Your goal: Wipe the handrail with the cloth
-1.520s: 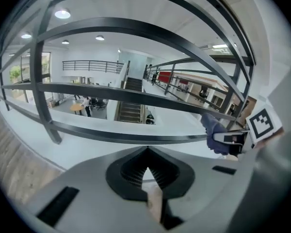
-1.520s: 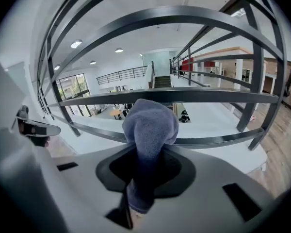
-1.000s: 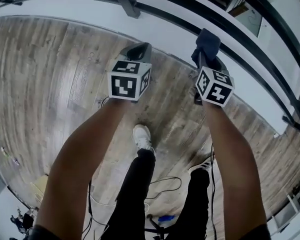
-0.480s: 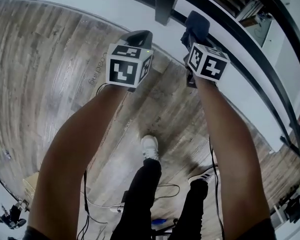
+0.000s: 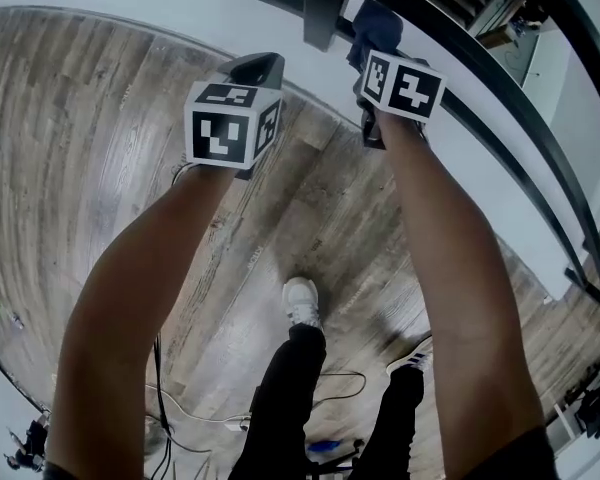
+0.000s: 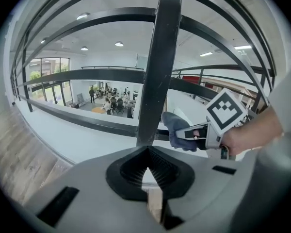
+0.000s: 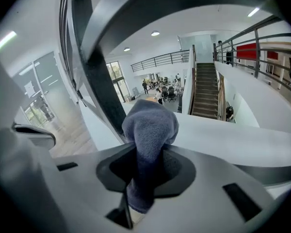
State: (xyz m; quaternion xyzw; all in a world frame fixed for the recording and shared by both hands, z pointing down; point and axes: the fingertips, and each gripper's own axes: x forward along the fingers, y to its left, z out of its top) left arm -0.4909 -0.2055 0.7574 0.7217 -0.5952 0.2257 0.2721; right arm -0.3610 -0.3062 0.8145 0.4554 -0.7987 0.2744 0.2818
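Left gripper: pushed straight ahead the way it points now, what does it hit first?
Most likely the dark upright railing post, which stands dead centre ahead of the left gripper and its shut, empty claw. How far off it is remains unclear.

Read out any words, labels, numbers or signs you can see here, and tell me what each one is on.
None can be read in any view.
Marker cube on the left gripper, marker cube on the right gripper: black-and-white square patterns only, no letters or digits.
Cloth in the right gripper: no label shows.
Red panel across the hall: too small to tell.
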